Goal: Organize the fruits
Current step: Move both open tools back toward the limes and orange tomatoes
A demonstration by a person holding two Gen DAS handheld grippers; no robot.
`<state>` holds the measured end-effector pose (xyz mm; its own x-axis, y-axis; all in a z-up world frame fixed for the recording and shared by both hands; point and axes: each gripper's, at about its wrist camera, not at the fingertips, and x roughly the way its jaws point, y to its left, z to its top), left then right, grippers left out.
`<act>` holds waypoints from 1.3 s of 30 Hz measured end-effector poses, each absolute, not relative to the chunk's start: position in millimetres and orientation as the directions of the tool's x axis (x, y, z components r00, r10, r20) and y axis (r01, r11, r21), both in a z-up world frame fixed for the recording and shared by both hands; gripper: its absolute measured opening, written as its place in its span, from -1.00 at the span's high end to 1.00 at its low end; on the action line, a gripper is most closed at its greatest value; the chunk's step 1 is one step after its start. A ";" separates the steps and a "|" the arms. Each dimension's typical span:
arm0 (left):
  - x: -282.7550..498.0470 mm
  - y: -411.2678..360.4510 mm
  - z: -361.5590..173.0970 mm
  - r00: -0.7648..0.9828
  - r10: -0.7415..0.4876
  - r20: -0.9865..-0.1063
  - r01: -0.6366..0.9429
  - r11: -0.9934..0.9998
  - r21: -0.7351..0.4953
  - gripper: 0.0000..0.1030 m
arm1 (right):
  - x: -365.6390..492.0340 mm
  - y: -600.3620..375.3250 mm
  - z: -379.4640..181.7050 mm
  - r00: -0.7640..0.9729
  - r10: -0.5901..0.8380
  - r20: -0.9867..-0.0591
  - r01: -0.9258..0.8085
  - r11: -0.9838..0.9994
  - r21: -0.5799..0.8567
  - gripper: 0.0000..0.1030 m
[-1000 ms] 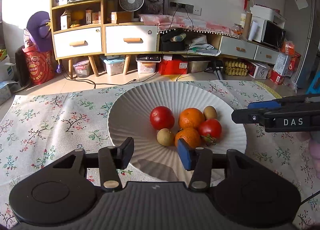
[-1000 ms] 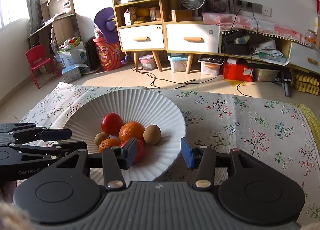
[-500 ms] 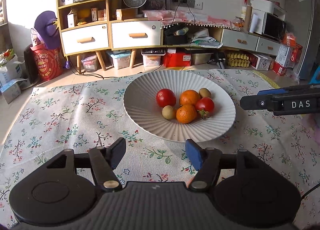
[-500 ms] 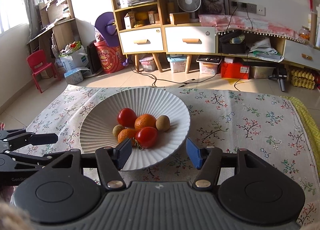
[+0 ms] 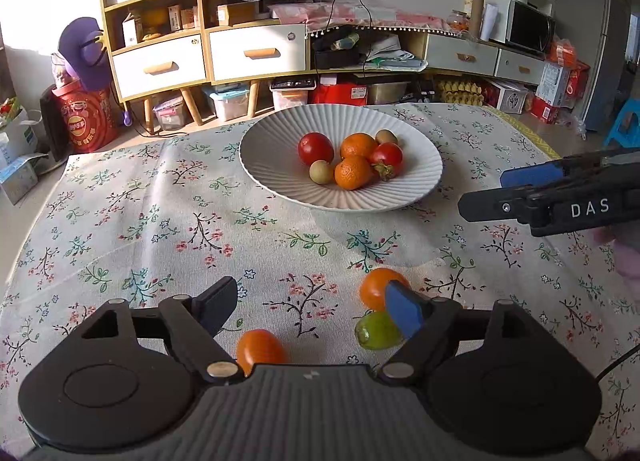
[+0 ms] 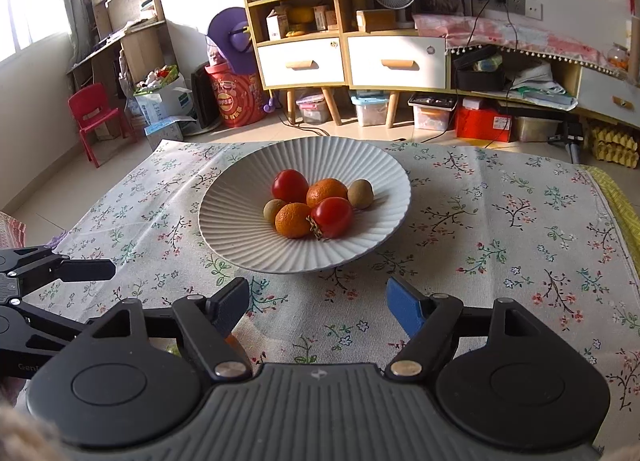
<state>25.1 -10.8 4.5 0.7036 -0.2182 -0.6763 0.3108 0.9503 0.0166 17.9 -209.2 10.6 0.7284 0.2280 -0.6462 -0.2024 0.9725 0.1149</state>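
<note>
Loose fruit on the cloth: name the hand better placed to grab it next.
Left, probably. Its tongs stand open right over the orange fruit and green fruit; the right tongs frame bare cloth.

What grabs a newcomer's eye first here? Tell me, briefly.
The ribbed white plate mid-table on the floral tablecloth, heaped with tomatoes, oranges and small brownish fruits. Then three loose fruits near the left gripper: two orange ones and a green one.
</note>
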 end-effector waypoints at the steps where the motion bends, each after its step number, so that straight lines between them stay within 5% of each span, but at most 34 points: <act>1: 23.3 -9.9 3.9 0.703 -0.221 -0.676 0.314 0.949 0.015 -0.55 | 15.7 -208.1 9.8 0.727 0.230 -0.646 -0.209 0.972 0.110 -0.48; 9: 12.0 -4.1 -4.6 0.710 -0.205 -0.674 0.312 0.949 0.040 -0.88 | -0.5 -200.2 2.4 0.719 0.256 -0.646 -0.253 0.962 0.100 -0.70; 28: -6.8 3.9 -39.4 0.669 -0.191 -0.719 0.327 0.943 0.054 -0.88 | -22.3 -182.2 -26.2 0.668 0.268 -0.695 -0.306 0.949 0.072 -0.88; 39: -6.4 0.6 -39.6 0.644 -0.279 -0.713 0.367 0.930 -0.032 -0.50 | -29.5 -173.9 -31.3 0.650 0.282 -0.705 -0.348 0.936 0.054 -0.92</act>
